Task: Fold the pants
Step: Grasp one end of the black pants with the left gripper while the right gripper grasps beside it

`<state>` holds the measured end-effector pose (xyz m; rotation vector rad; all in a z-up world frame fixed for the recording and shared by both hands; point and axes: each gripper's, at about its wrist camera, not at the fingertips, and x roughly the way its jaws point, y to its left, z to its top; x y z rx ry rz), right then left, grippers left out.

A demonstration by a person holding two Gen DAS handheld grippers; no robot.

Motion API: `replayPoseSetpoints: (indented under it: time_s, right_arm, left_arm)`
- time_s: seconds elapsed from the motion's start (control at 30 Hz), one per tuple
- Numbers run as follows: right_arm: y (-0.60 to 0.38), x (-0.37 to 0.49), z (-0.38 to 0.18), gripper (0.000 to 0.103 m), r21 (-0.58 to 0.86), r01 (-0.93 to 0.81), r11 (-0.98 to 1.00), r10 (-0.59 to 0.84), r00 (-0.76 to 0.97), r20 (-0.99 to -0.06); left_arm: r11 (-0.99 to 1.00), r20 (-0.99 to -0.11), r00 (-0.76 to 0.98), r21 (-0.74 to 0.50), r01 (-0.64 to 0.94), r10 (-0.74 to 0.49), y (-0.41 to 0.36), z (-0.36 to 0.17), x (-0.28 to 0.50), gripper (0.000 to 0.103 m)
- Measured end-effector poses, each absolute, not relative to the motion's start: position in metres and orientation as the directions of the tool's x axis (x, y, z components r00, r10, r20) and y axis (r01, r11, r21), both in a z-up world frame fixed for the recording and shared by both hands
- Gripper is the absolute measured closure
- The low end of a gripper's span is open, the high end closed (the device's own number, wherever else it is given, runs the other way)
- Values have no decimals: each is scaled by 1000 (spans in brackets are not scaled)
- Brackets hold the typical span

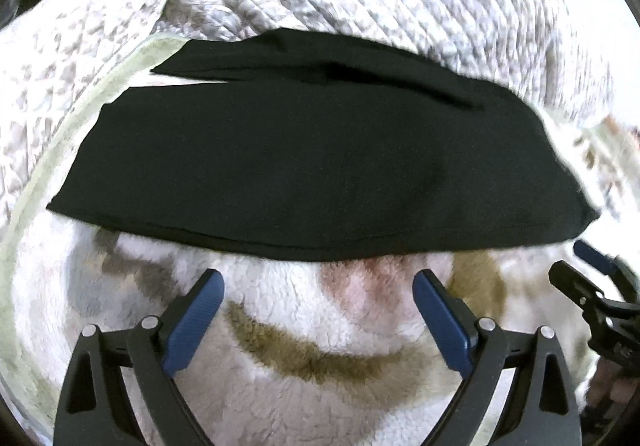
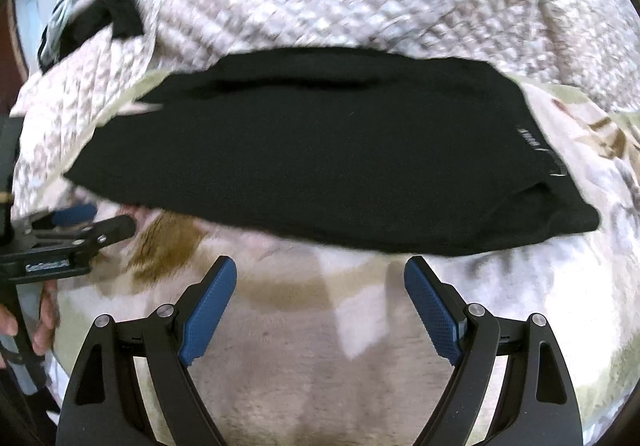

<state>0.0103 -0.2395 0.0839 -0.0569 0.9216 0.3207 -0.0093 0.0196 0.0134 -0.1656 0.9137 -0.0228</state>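
We see the folded black pants [image 1: 320, 162] lying on a fleece blanket [image 1: 320, 326]. Only the right wrist view shows their small, unreadable print [image 2: 538, 150]. The left gripper [image 1: 318, 286] and right gripper [image 2: 320, 274] both gape wide, empty, short of the pants.

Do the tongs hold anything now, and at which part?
Nothing is held. The left tongs and right tongs are open, short of the folded black pants.
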Motion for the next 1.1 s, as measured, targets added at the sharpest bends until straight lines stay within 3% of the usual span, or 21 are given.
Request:
replayPoseSetpoints:
  time_s: [0.17,0.23,0.3,0.37,0.67,0.73,0.8,0.9,1.1]
  right_arm:
    - [-275,21,93,17,164,-193,967,248,590,-768]
    - [-296,26,92,17,214,-119,970,242,590,-770]
    - [-312,31,91,17,249,-54,967,232,590,-773]
    - [-333,34,90,17,300,29,953,227,588,-776]
    - [-367,68,79,17,466,165,869,283,606,-743]
    - [-374,74,78,17,504,179,845,302,620,-725]
    - [-383,81,77,23,534,198,822,309,634,-709]
    - [-397,87,72,44,582,232,779,328,641,-694]
    - [-406,88,66,84,576,275,770,306,633,-711]
  left_arm:
    - [952,-753,647,-273,-141,-120,60,30,-15,13]
    - [926,-740,657,-334,-176,-142,79,32,-18,22]
    - [908,-735,663,-365,-206,-145,94,33,-19,38]
    - [898,-733,671,-366,-245,-116,104,34,-21,45]
    - [851,-708,697,-433,-298,-117,132,24,0,46]
    - [848,-703,704,-434,-305,-106,136,24,5,55]
    - [843,-703,706,-429,-325,-86,141,24,8,69]
    - [839,-705,706,-423,-342,-68,145,25,10,81]
    - [853,-721,692,-377,-360,-26,146,27,19,98]
